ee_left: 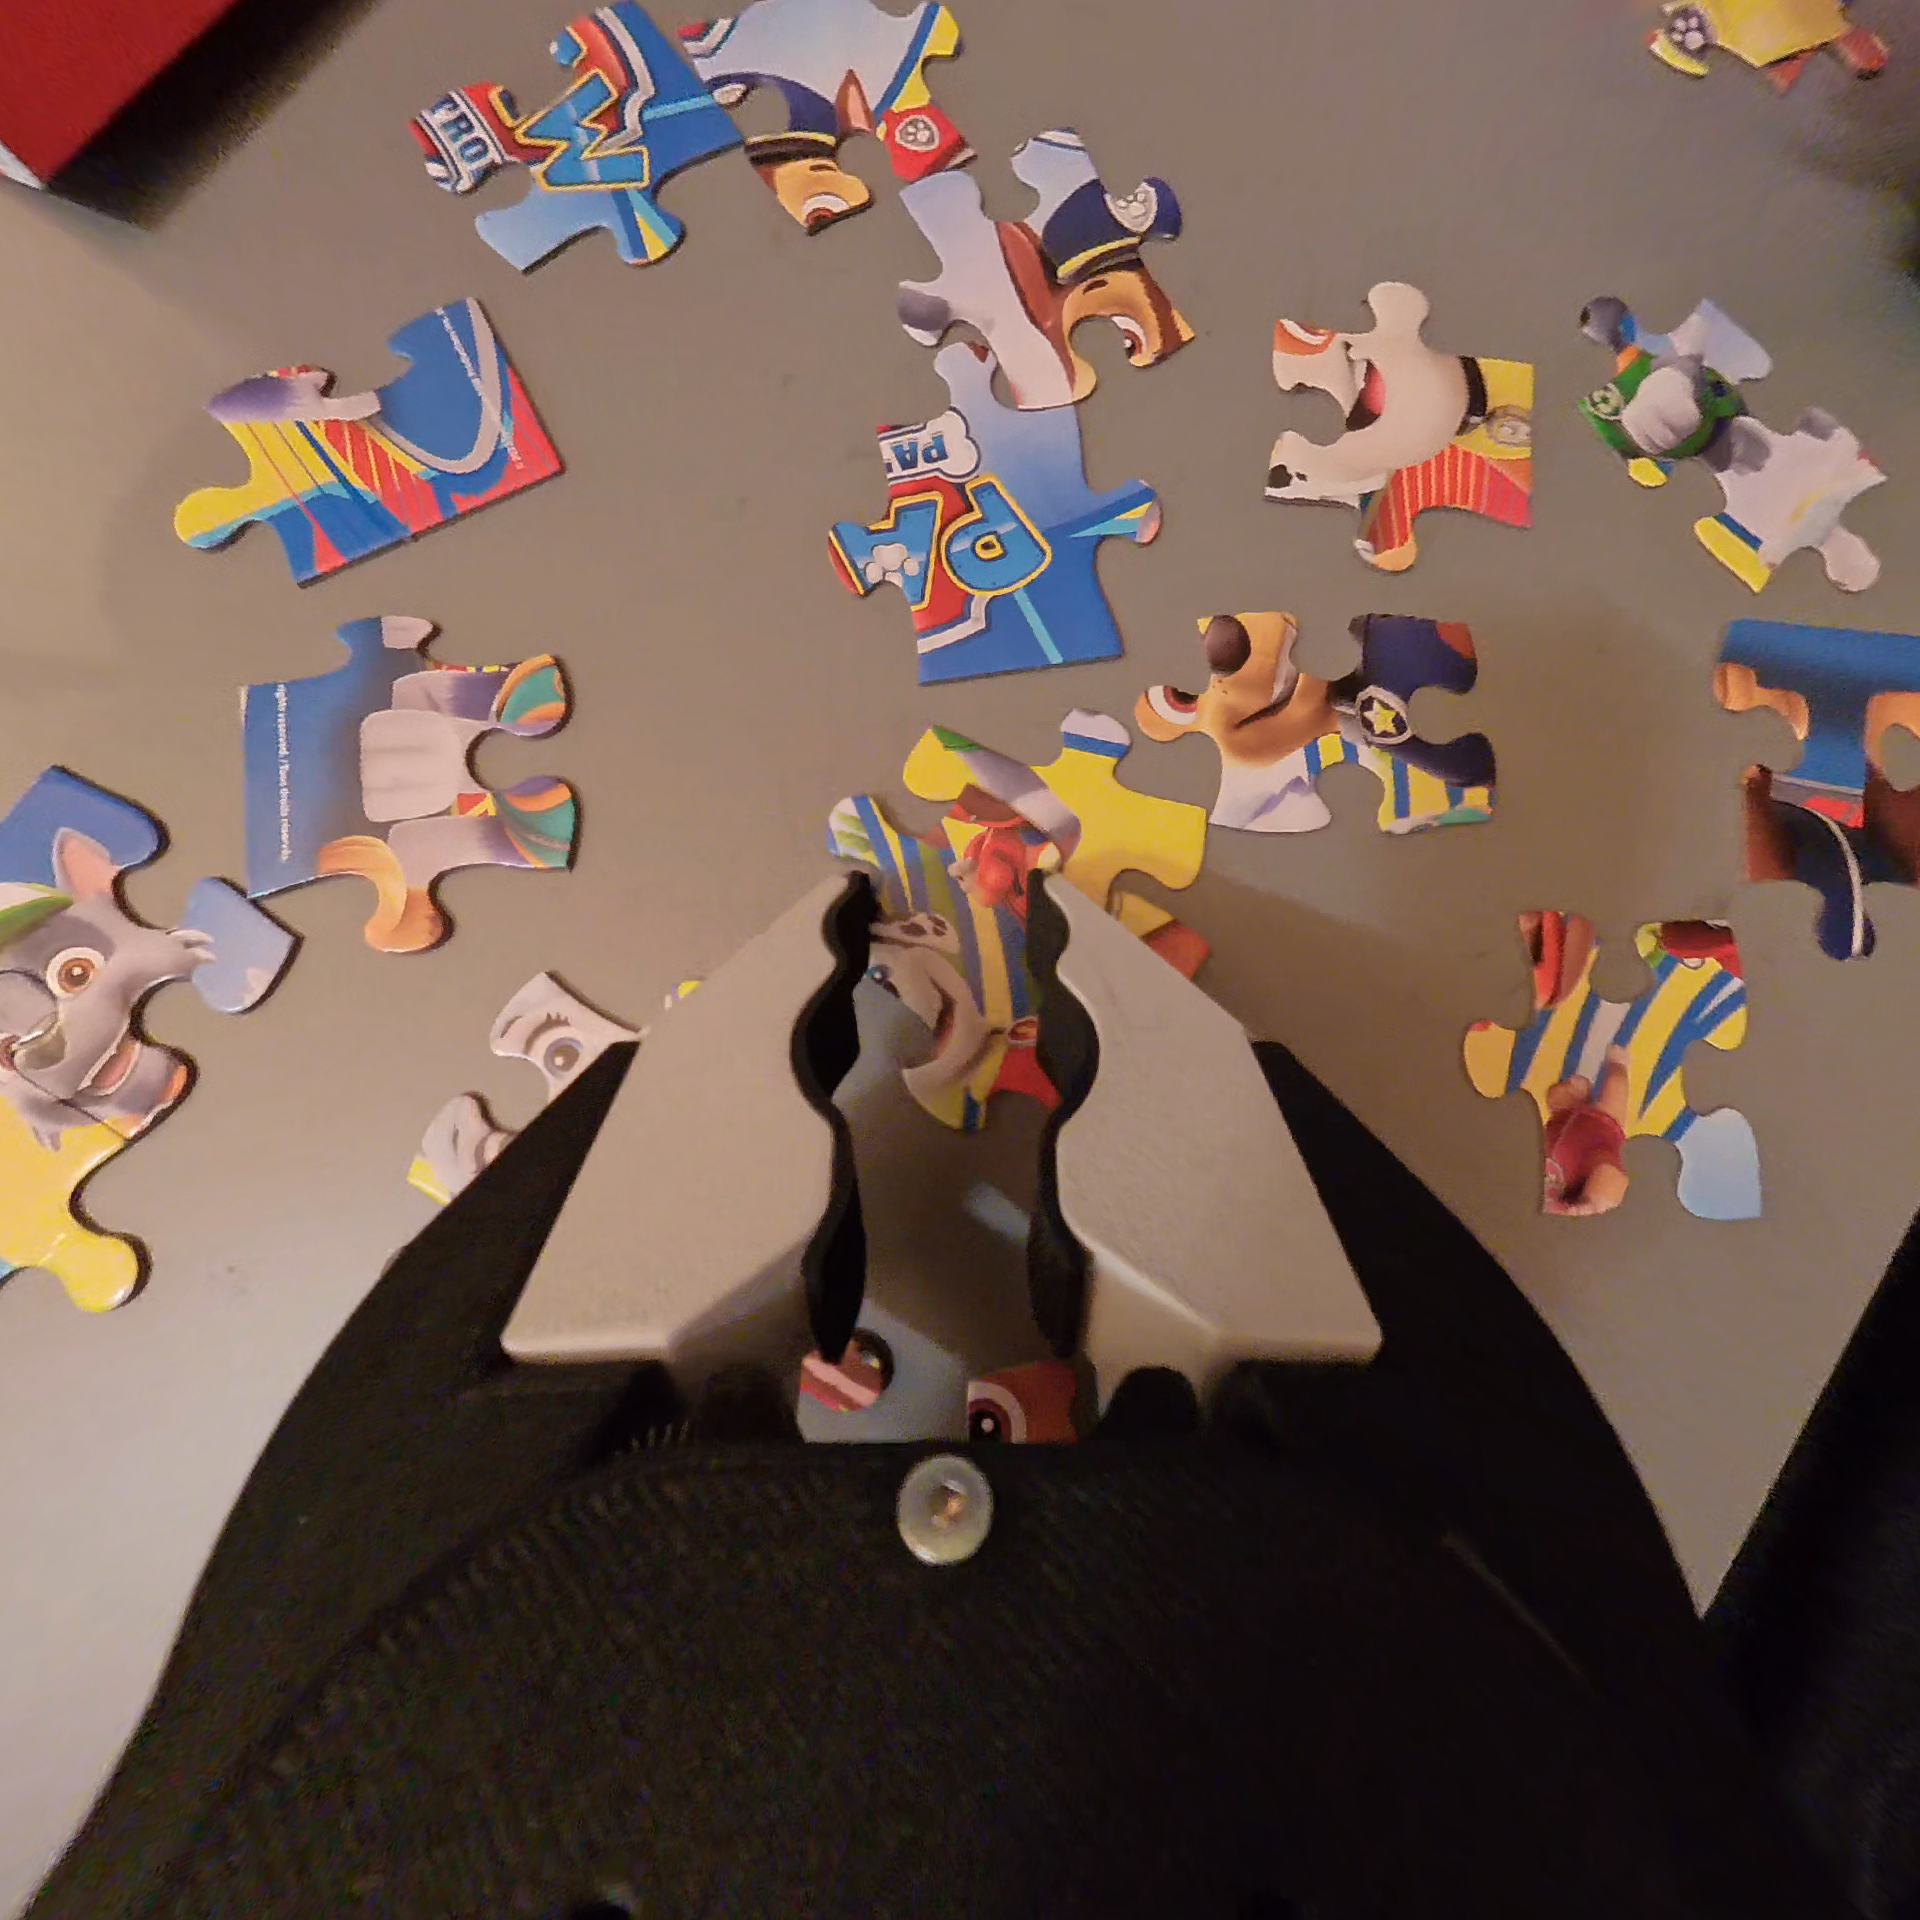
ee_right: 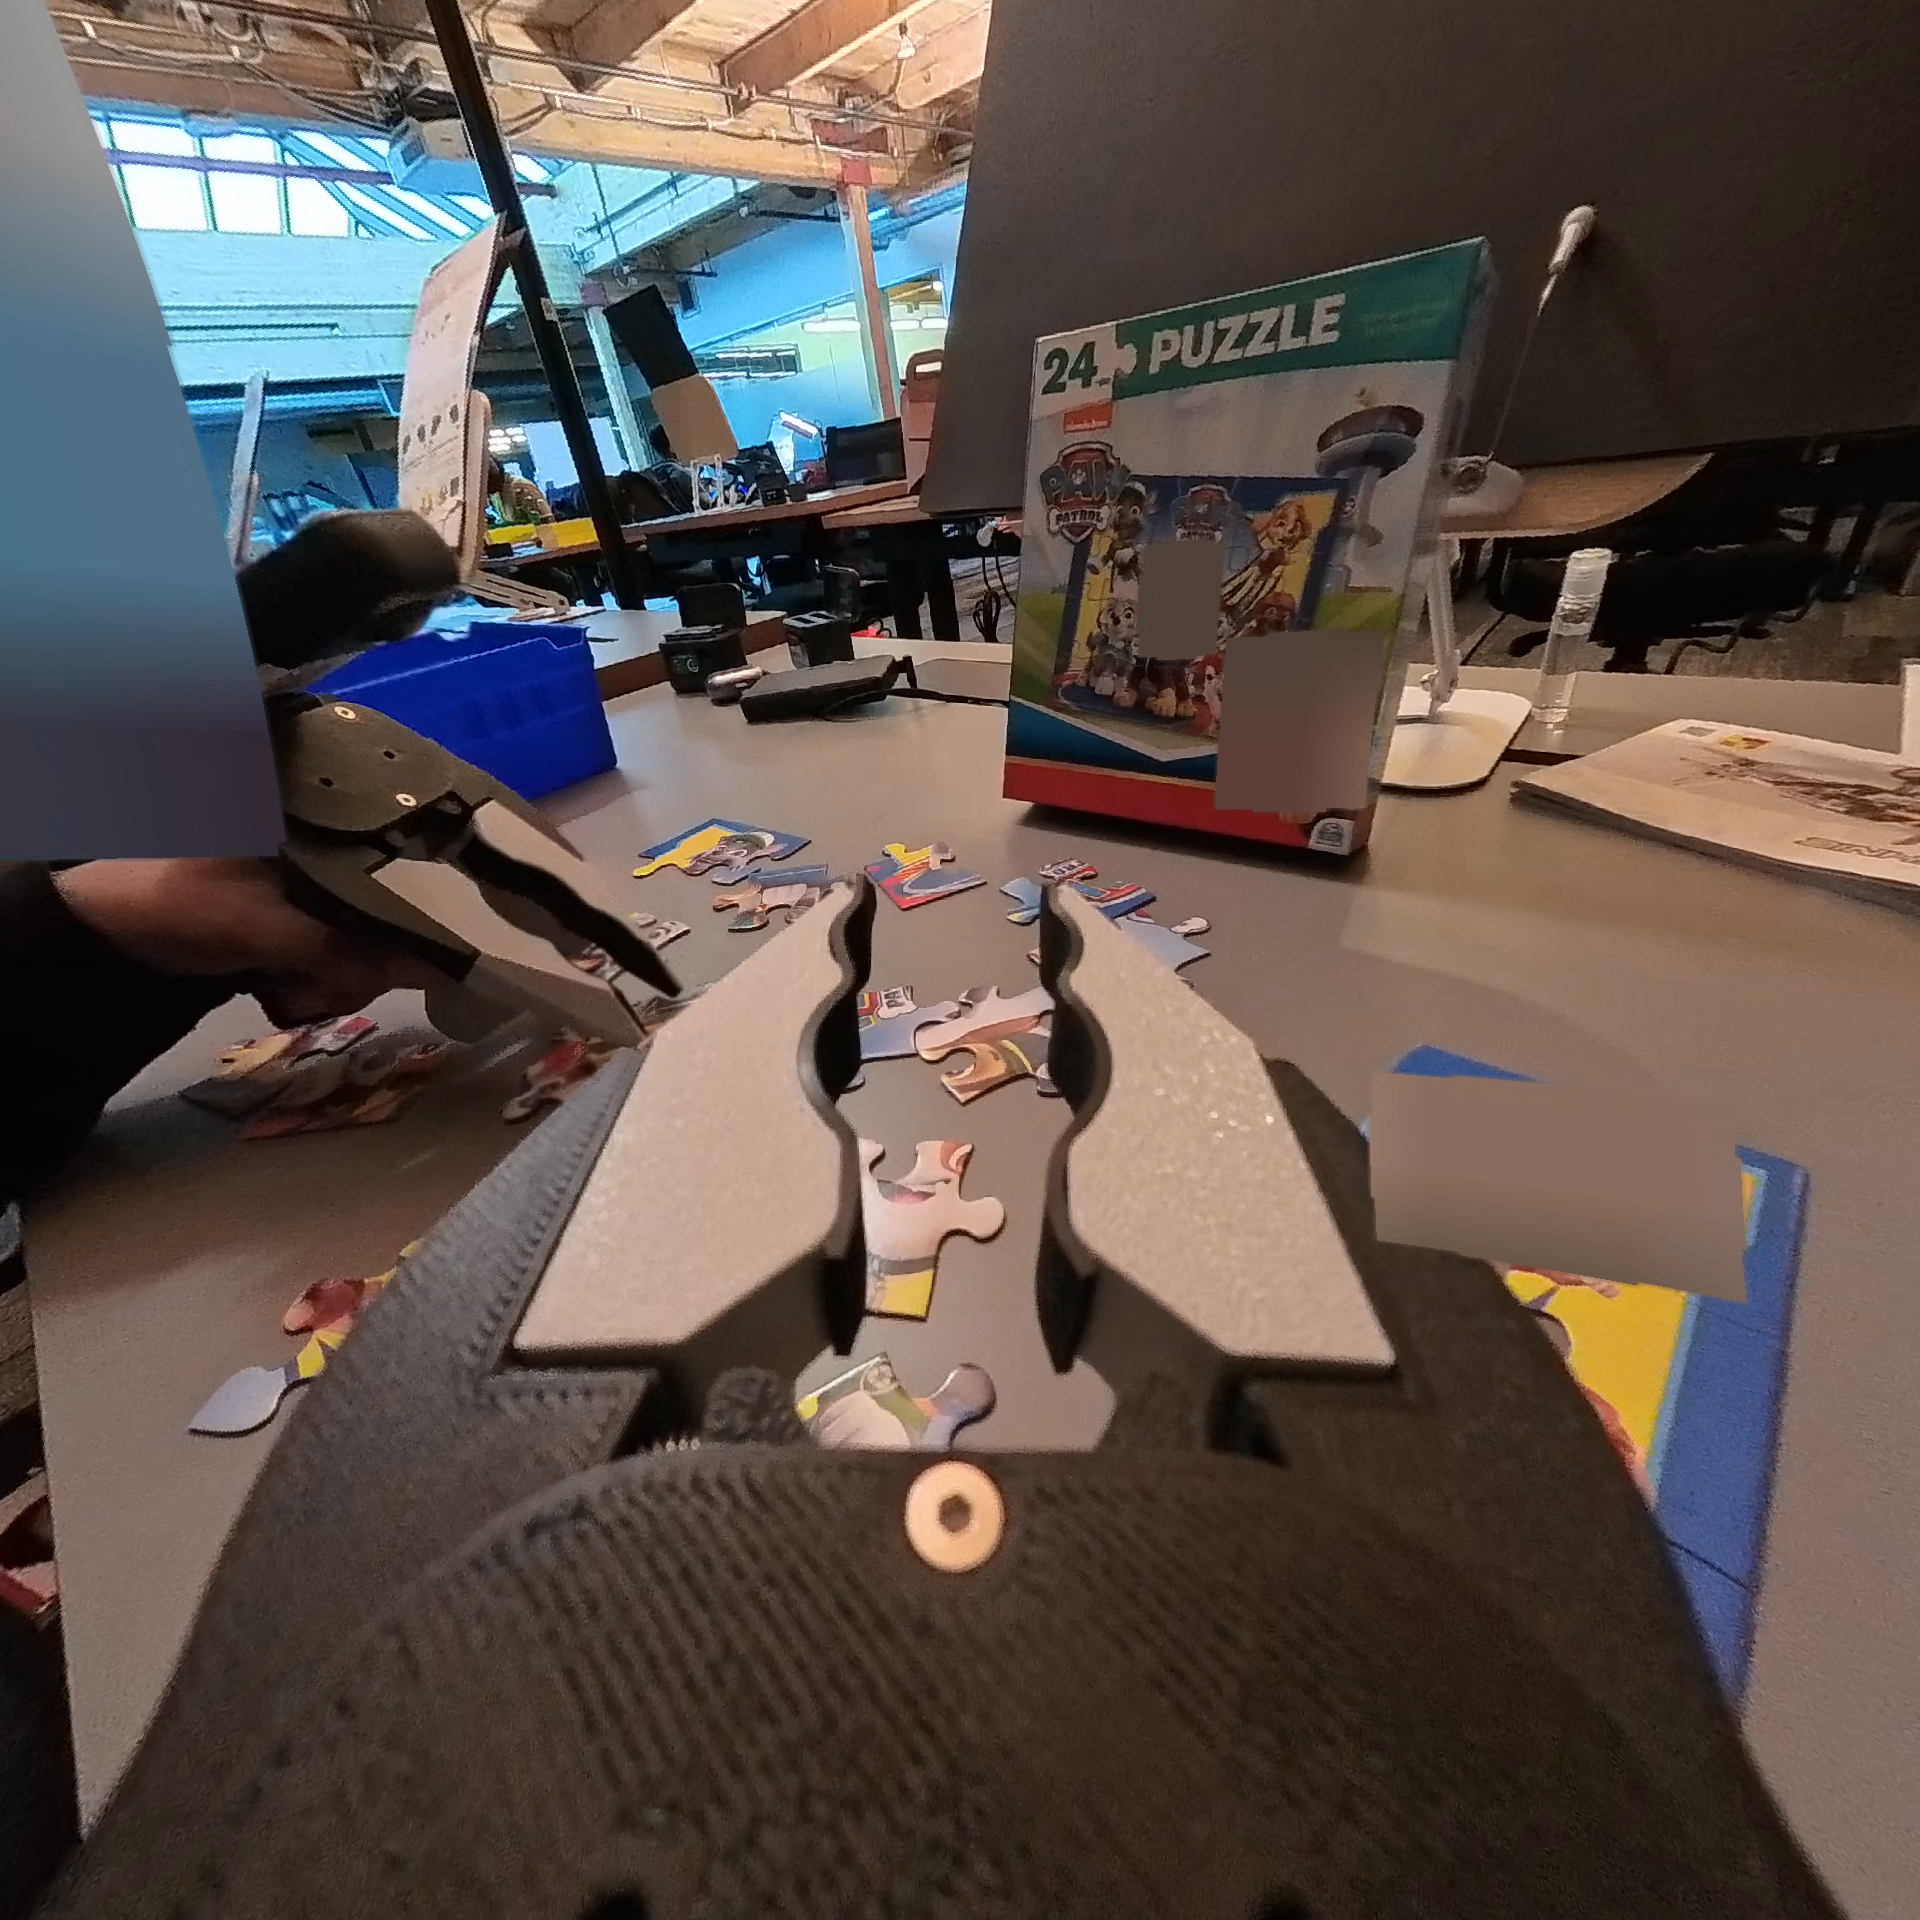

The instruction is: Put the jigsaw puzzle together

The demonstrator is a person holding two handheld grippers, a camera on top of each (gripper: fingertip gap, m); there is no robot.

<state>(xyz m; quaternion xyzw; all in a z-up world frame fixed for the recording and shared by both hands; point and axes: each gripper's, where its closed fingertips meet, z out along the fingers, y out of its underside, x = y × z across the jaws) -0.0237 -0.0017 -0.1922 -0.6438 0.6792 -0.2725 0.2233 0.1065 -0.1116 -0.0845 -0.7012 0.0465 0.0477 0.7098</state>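
Open-plan workshop office, exposed beams (ee_right: 623, 62), desks (ee_right: 790, 520)

Striped puzzle piece (ee_left: 940, 966) tilted, clamped in left hand-held gripper (ee_left: 943, 894).

Grey table (ee_left: 675, 644), mid-frame blue puzzle piece (ee_left: 997, 540) with red-and-white badge, yellow-and-blue striped piece (ee_left: 935, 935) between grey fingers with black pads (ee_left: 1049, 966), upper-left red box corner (ee_left: 94, 73), teal-topped red-based puzzle box (ee_right: 1236, 561), blue bin (ee_right: 488, 707)
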